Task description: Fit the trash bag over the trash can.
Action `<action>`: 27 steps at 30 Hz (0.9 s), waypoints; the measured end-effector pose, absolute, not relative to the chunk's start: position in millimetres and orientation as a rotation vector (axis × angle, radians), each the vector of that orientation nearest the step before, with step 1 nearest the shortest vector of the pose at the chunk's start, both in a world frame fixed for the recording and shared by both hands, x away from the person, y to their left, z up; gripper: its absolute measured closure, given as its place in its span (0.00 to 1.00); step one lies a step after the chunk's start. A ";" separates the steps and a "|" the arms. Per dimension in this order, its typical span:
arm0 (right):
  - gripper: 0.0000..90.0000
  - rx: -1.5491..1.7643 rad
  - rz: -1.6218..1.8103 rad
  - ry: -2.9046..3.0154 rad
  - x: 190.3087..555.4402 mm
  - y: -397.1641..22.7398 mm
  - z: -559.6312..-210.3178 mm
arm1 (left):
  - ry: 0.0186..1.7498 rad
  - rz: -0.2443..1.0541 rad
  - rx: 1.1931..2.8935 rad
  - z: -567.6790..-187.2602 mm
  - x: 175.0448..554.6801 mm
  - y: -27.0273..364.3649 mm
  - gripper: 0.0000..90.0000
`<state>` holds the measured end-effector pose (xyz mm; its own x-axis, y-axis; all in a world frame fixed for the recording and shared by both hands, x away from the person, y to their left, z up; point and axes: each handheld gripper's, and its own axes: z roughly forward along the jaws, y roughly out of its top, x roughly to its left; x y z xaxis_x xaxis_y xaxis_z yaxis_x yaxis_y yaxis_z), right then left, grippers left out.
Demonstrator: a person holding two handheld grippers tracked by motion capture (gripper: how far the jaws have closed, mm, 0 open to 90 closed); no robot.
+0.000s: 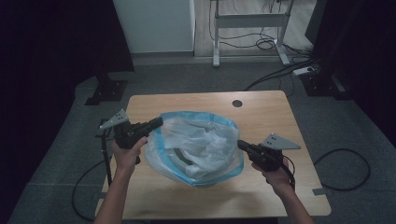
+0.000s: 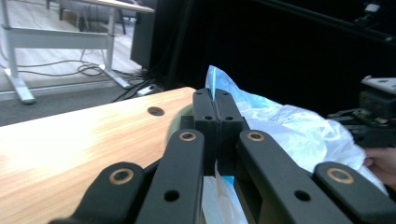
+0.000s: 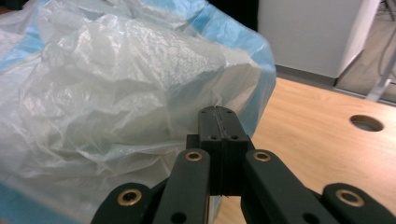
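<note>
While both grippers are pinching it, the plastic bag [image 1: 196, 147] hangs spread open between them over the middle of the table [image 1: 261, 112]. Left gripper [image 1: 156, 123] is clamped on the blue rim on the table's left side, right gripper [image 1: 241, 144] on the rim towards the right edge. Something dark inside, hard to make out.

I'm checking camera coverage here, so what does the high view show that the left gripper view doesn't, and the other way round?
High view alone: the whole open mouth of the plastic bag with its blue rim, a dark curved shape inside, the person's forearms, and the left gripper seen from outside.

Left gripper view alone: its jaws closed on the blue rim, close up.

Both: the bag, the wooden table with its round hole, the right gripper at the bag's other side, and floor cables.
</note>
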<state>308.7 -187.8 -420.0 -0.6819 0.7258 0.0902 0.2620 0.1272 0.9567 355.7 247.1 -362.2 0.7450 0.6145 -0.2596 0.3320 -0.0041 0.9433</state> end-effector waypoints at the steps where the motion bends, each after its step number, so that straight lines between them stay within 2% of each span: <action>1: 0.99 0.956 1.564 2.009 311.4 -187.1 -417.9 | 0.785 0.267 1.608 -362.5 358.7 247.3 0.99; 9: 0.99 1.004 1.474 1.991 330.7 -178.4 -412.3 | 0.848 0.279 1.605 -373.8 381.3 251.0 0.99; 17: 0.99 1.069 1.427 1.965 342.3 -168.5 -423.3 | 0.864 0.312 1.631 -380.6 385.0 246.3 0.99; 27: 0.99 1.087 1.390 1.963 351.1 -160.0 -429.1 | 0.962 0.331 1.659 -398.5 393.9 252.2 0.99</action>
